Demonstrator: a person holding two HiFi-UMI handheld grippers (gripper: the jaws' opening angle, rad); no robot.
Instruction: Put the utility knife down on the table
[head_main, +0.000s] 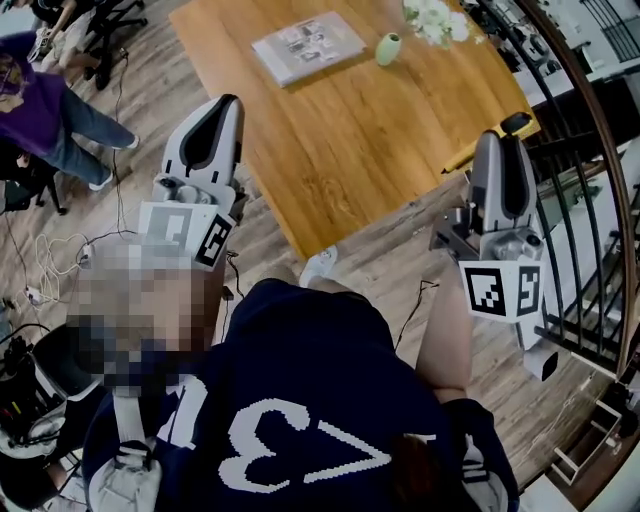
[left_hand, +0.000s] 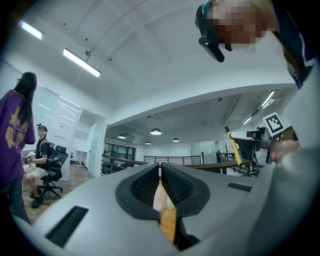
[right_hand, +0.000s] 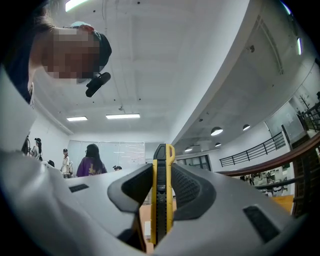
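Note:
The utility knife (right_hand: 162, 190) is yellow with a black slider. It stands upright between the jaws of my right gripper (right_hand: 162, 170), which is shut on it. In the head view its black tip (head_main: 516, 123) sticks out past the right gripper (head_main: 497, 140), which is held off the right corner of the wooden table (head_main: 380, 140). My left gripper (head_main: 222, 105) hovers at the table's near left edge. Its jaws (left_hand: 160, 167) are shut with nothing between them, and only a sliver of table shows through. Both gripper views look up toward the ceiling.
On the table's far side lie a book (head_main: 307, 45), a small green vase (head_main: 388, 48) and white flowers (head_main: 435, 20). A black railing (head_main: 590, 160) runs along the right. People (head_main: 45, 105) and office chairs are at the far left, with cables (head_main: 50, 255) on the floor.

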